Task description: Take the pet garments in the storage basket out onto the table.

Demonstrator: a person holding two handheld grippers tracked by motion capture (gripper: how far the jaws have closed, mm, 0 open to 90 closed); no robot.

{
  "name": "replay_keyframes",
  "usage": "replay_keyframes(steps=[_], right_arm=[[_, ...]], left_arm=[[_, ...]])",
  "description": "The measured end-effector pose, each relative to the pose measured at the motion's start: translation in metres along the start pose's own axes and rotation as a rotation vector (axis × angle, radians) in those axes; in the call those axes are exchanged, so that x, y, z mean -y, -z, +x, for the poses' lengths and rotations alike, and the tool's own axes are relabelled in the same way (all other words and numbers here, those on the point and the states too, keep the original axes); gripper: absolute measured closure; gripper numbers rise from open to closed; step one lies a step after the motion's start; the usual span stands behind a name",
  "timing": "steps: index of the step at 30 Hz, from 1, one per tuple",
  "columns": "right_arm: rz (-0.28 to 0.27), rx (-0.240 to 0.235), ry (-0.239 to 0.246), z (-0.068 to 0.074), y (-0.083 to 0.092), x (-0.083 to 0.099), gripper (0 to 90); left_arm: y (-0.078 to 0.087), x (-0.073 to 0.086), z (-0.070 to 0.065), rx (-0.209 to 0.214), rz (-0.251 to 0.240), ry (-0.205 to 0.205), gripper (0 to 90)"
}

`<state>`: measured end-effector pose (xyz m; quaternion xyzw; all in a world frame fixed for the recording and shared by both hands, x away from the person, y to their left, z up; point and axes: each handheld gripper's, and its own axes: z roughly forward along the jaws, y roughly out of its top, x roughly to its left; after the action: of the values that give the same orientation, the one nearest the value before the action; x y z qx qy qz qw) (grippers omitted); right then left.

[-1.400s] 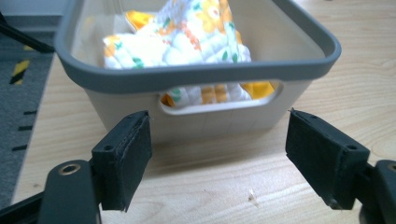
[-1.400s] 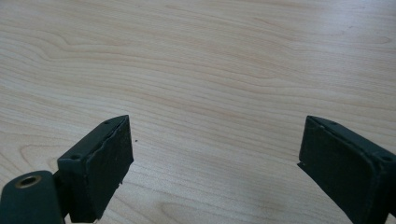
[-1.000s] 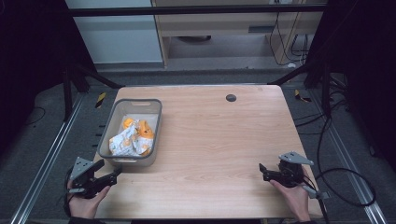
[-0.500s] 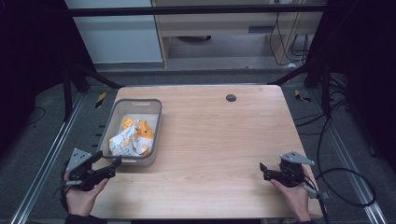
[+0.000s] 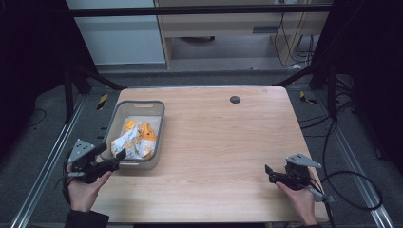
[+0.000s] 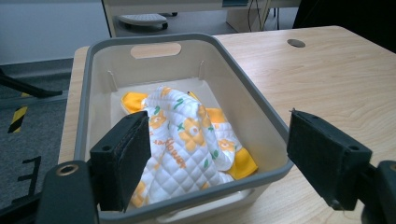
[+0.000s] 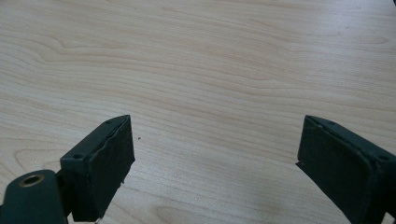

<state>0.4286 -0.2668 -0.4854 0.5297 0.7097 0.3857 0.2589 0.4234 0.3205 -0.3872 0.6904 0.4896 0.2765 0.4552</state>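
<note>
My left gripper (image 5: pixel 110 152) hangs released at the table's (image 5: pixel 214 142) front-left corner, before the grey bin (image 5: pixel 124 110) (patterned cloth (image 6: pixel 182 140) inside). Right gripper (image 5: pixel 270 172) released, front-right edge.

The bench (image 5: pixel 218 142) is showing pale wood with a fine, wavy grain, and a small dark round spot (image 5: pixel 235 99) is sitting in it. The bin (image 5: pixel 159 118) is showing a grey rim and off-white walls inside. The cloth (image 6: pixel 187 140) in it is looking white and quilted, printed with orange shapes, green leaves and orange lettering — with plain yellow-orange parts at its edges. Both claws — left (image 5: pixel 111 156) and right (image 5: pixel 269 172) — are showing black, each carrying a grey plate. The floor (image 5: pixel 43 142) is looking dark grey, with yellow-and-black striped tape (image 5: pixel 102 101) on it.
</note>
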Motion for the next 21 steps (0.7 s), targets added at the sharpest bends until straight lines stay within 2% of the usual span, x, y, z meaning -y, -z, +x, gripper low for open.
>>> replay_keyframes(steps=[4, 8, 11, 21], right_arm=[[0.006, -0.004, 0.004, 0.000, 0.000, 0.000, 10.7], [0.010, -0.004, 0.008, 0.000, -0.001, 0.001, 10.7], [0.009, -0.004, 0.007, 0.000, -0.001, 0.001, 10.7], [0.007, -0.005, 0.007, 0.000, -0.001, 0.000, 10.9]], left_arm=[[-0.003, -0.007, 0.004, 0.001, 0.002, 0.002, 20.9], [-0.005, -0.015, 0.008, 0.017, 0.002, 0.023, 21.1], [-0.007, -0.020, 0.012, 0.011, -0.003, 0.030, 21.9], [-0.026, -0.031, 0.016, 0.009, 0.055, 0.010, 22.0]])
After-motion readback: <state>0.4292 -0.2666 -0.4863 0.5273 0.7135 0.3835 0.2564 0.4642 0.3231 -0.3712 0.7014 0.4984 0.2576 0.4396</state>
